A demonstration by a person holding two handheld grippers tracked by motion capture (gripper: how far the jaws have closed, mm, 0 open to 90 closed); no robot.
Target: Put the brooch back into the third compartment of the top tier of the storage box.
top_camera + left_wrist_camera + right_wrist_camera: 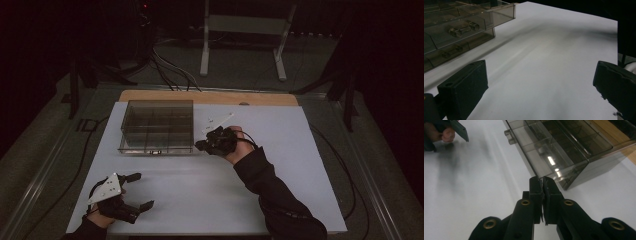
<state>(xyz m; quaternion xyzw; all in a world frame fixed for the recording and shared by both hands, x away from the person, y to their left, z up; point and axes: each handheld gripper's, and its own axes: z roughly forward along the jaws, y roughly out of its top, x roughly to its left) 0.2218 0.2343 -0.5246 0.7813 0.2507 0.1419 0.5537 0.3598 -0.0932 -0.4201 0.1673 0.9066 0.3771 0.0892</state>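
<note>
A smoky clear compartment box (157, 126) lies on the white table cover (210, 190), towards the back left. My right gripper (201, 145) hovers just off the box's front right corner, pointing left. In the right gripper view its jaws are pressed together at the tips (542, 180), a short way from the box (564, 150), with nothing visible between them. Near the front left corner of the table my left gripper (141, 190) rests with its jaws spread wide. In the left gripper view that gripper (540, 67) frames bare white surface, and the box (461, 25) is at the upper left.
A strip of wooden tabletop (210, 96) shows behind the white cover. A white metal stand (245, 40) and cables (170, 70) are on the floor beyond. The other hand (439, 132) appears far off in the right gripper view.
</note>
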